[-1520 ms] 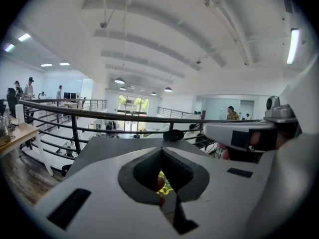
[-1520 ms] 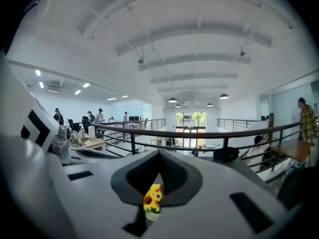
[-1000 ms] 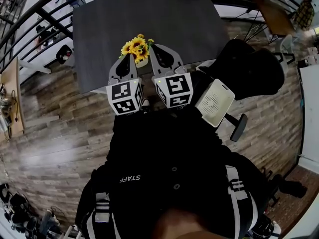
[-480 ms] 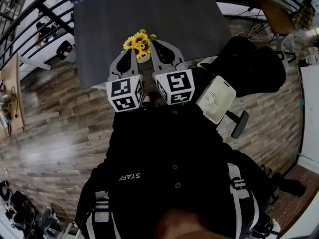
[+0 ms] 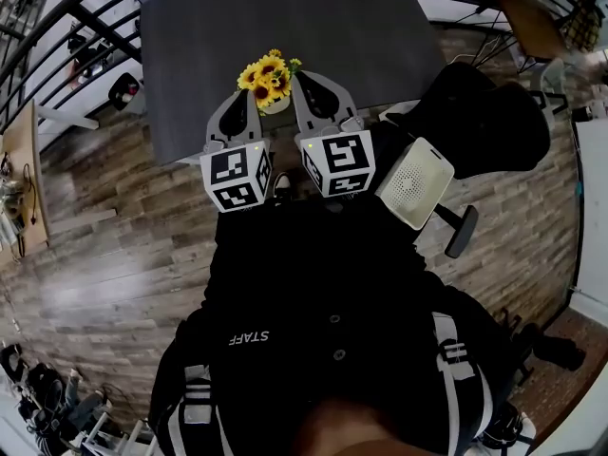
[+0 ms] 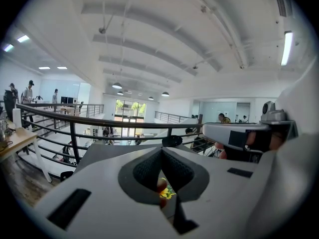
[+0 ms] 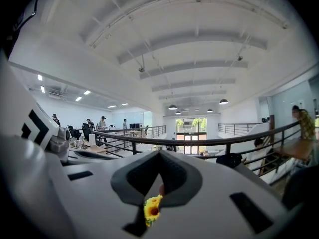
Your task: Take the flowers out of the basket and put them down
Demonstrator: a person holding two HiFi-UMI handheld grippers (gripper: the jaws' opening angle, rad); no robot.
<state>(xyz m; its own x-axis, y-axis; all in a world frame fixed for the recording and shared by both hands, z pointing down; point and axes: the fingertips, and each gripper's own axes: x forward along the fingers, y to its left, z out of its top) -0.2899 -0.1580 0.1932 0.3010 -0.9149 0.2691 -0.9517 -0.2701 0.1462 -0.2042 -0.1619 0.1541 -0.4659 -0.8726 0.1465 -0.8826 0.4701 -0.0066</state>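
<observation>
A bunch of yellow sunflowers [image 5: 268, 72] stands in a small pale basket [image 5: 276, 104] near the front edge of the dark grey table [image 5: 285, 17]. My left gripper [image 5: 253, 97] and right gripper [image 5: 297, 80] point at it side by side, one on each side of the blooms. Both have their jaws together with nothing clamped. In the left gripper view the left gripper [image 6: 160, 149] is raised, and a flower [image 6: 165, 193] shows through the gap under its tips. Below the tips of the right gripper [image 7: 159, 152] a sunflower [image 7: 151, 208] also peeks through.
A black office chair [image 5: 484, 126] stands to the right of the table, with a white perforated panel [image 5: 414, 183] at its near side. A black railing [image 5: 57, 36] runs along the far left. Wooden floor [image 5: 104, 255] surrounds the table.
The grippers and the flowers sit slightly higher in the head view than a second ago. Both grippers keep their places beside the basket, jaws still together.
</observation>
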